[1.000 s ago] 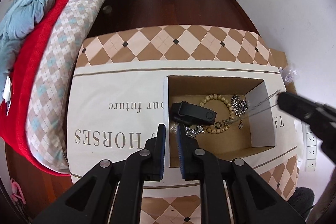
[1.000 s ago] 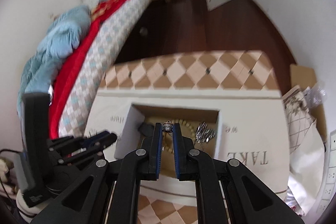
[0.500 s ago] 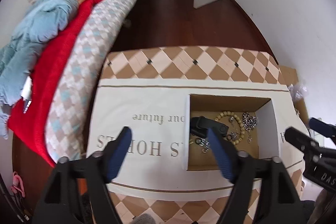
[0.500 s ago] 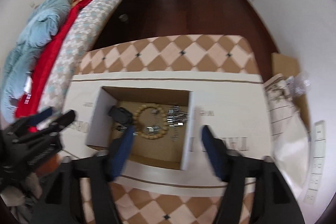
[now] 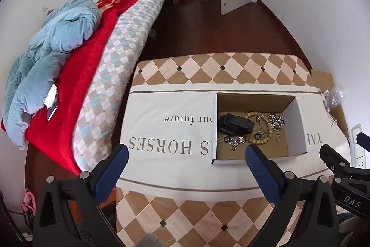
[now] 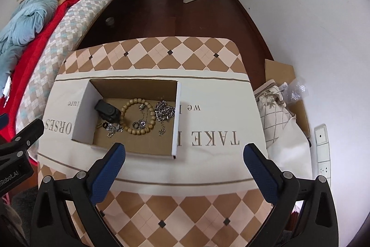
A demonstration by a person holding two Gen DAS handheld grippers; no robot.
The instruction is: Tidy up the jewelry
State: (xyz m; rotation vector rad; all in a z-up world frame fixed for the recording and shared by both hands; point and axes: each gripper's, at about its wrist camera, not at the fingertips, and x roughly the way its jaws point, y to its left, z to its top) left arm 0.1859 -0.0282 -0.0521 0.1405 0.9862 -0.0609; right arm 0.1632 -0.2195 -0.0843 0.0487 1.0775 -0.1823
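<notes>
Jewelry lies together on the brown floor of an open cardboard box with white outer walls, which stands on a cream cloth printed with grey letters, over a table covered in a brown and beige diamond pattern. Inside the box, a wooden bead bracelet forms a ring near the middle; a thin chain with small round pendants rests inside that ring. Just right of the bracelet is a heap of silver chain, and left of it, touching the beads, is a black band-like piece, with a small silver cluster below it. The left gripper is wide open and holds nothing, above the near edge of the cloth, near the box's front left corner. The right gripper is also spread wide and empty, hanging above the front wall of the box. A bed with a red blanket and a blue quilt stands beside the table.
</notes>
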